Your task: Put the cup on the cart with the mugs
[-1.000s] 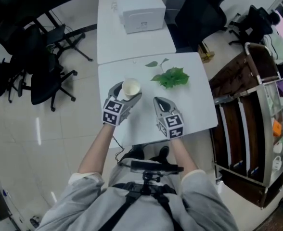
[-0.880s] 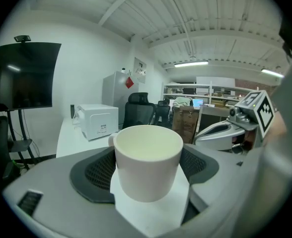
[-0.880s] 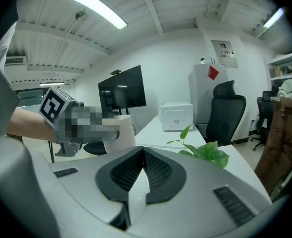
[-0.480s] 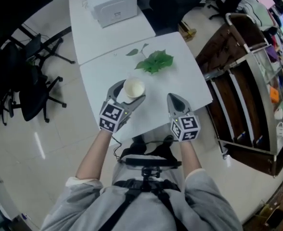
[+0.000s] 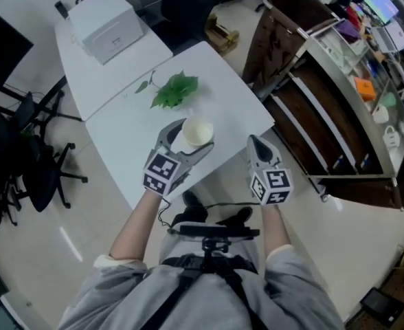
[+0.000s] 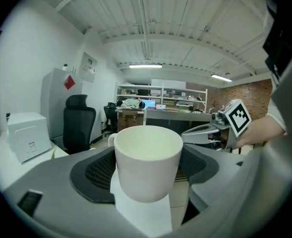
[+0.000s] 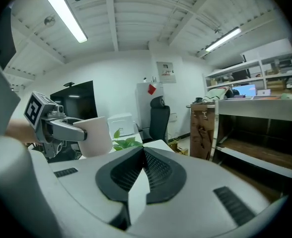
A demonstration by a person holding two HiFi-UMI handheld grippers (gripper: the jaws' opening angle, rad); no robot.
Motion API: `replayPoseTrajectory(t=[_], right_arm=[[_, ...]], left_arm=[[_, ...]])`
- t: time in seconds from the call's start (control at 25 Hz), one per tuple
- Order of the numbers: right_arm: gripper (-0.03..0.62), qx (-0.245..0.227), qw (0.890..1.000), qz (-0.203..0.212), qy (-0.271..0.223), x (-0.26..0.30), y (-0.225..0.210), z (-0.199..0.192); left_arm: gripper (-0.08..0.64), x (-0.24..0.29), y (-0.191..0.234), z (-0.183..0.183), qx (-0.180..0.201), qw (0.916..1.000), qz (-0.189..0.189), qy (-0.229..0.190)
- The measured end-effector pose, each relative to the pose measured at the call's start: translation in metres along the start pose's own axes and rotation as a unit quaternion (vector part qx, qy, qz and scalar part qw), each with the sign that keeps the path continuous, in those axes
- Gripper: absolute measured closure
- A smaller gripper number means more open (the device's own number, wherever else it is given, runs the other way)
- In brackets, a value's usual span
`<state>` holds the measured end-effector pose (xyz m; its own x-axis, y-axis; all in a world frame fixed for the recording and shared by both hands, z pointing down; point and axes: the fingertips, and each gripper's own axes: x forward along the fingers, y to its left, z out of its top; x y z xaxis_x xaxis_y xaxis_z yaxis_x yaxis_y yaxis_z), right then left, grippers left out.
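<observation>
A cream-white cup (image 5: pixel 197 131) (image 6: pixel 147 167) sits upright between the jaws of my left gripper (image 5: pixel 188 136) (image 6: pixel 148 170), held above the near edge of the white table (image 5: pixel 126 143). The pads press on both of its sides, and its handle points away from the camera. My right gripper (image 5: pixel 255 143) (image 7: pixel 138 175) is shut and empty, to the right of the cup. From the right gripper view the cup (image 7: pixel 96 135) shows at the left. The wooden cart (image 5: pixel 326 95) stands to the right, with white mugs (image 5: pixel 389 137) on a lower shelf.
A green leafy sprig (image 5: pixel 174 90) lies on the table beyond the cup. A white box (image 5: pixel 106 25) sits on the far table. Black office chairs (image 5: pixel 23 157) stand at the left. The cart's shelves hold several coloured items (image 5: pixel 367 84).
The head view has swung to the right, so the cart now fills more of the right side. Both grippers have stayed the same, the left one still holding the cup.
</observation>
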<state>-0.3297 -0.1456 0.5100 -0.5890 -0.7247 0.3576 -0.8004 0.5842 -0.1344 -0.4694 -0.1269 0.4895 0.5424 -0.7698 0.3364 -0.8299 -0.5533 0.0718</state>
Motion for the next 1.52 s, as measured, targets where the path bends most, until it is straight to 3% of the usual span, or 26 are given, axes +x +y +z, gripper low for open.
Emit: replayPoseTrajectory(t=[0.52,0.88,1.2,1.52], right_arm=[[0.586,0.038,0.994,-0.098,-0.027,-0.15,-0.171,-0.024],[0.586,0.045,0.987,-0.15,-0.046,-0.256,-0.263,-0.029],[0.586,0.063,0.974,-0.206,-0.071,-0.363,-0.322,-0.021],[0.586,0.069,0.96,-0.254,-0.095,-0.431,-0.365,0.005]], left_arm=[[0.152,0.125,-0.183,0.036,0.026,0.9938,-0.108,0.014],[0.152,0.198,-0.32,0.072,0.06,0.9817,-0.181,0.003],[0.152,0.242,-0.445,0.108,0.098,0.9588,-0.266,0.007],[0.152,0.268,-0.536,0.157,0.141,0.92,-0.365,0.006]])
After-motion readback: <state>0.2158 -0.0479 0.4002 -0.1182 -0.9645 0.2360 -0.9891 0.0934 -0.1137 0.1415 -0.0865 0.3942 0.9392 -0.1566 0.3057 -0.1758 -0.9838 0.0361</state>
